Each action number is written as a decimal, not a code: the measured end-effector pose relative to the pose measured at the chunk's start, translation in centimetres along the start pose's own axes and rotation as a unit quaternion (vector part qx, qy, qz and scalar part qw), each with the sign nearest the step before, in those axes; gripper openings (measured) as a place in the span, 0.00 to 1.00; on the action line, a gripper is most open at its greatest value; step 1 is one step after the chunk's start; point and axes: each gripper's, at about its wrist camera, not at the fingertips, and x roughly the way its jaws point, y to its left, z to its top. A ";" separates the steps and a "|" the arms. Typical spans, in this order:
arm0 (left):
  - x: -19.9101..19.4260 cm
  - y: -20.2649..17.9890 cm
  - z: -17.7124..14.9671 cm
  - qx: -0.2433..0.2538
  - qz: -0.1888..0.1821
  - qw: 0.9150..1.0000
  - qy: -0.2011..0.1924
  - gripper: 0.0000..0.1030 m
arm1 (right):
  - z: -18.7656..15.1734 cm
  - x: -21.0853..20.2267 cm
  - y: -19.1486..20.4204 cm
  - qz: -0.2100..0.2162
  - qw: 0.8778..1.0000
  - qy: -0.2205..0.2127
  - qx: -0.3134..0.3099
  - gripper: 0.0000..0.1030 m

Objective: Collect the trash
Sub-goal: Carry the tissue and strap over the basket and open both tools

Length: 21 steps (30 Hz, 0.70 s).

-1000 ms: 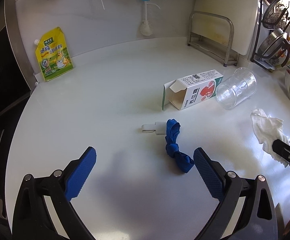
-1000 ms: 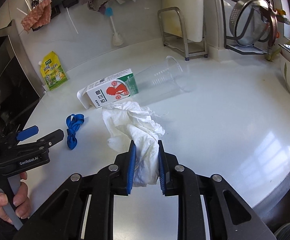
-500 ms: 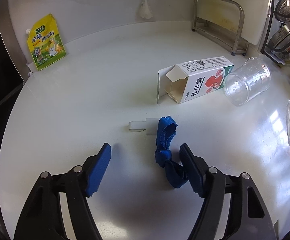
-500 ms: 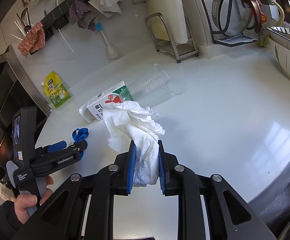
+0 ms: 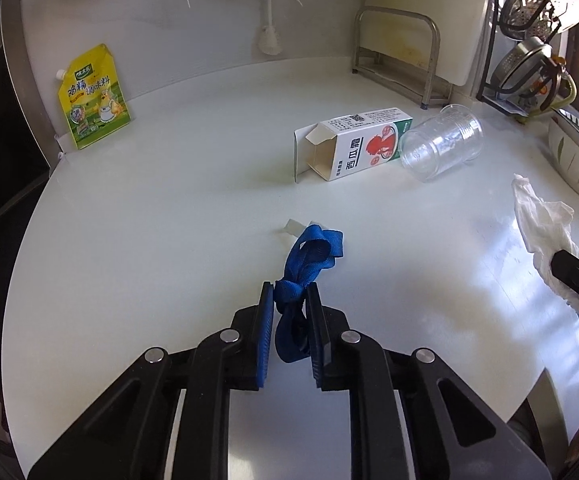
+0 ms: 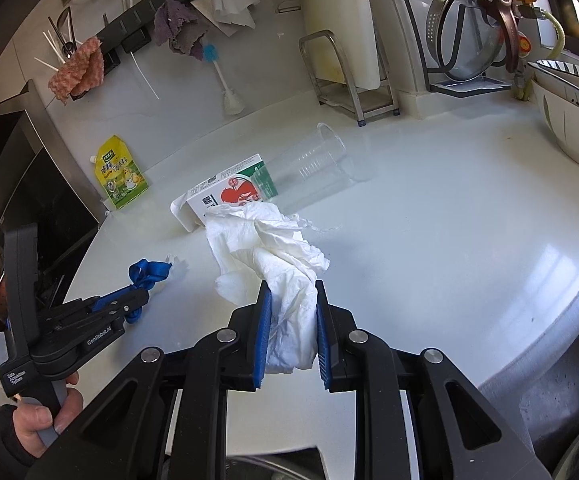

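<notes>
The glossy white worktop carries an open red-and-white paper carton at one o'clock, with a clear plastic cup touching it. A crumpled white tissue is gripped in the right tongs. A knotted blue fabric strap is being closed upon by the left tongs.

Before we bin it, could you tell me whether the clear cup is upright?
Tipped: the clear cup lies on its side beside the carton.
</notes>
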 end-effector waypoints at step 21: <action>-14.7 -3.3 -13.8 0.073 -0.038 0.993 -0.083 0.16 | -17.1 -14.8 4.8 -0.055 0.997 -0.044 0.043 0.19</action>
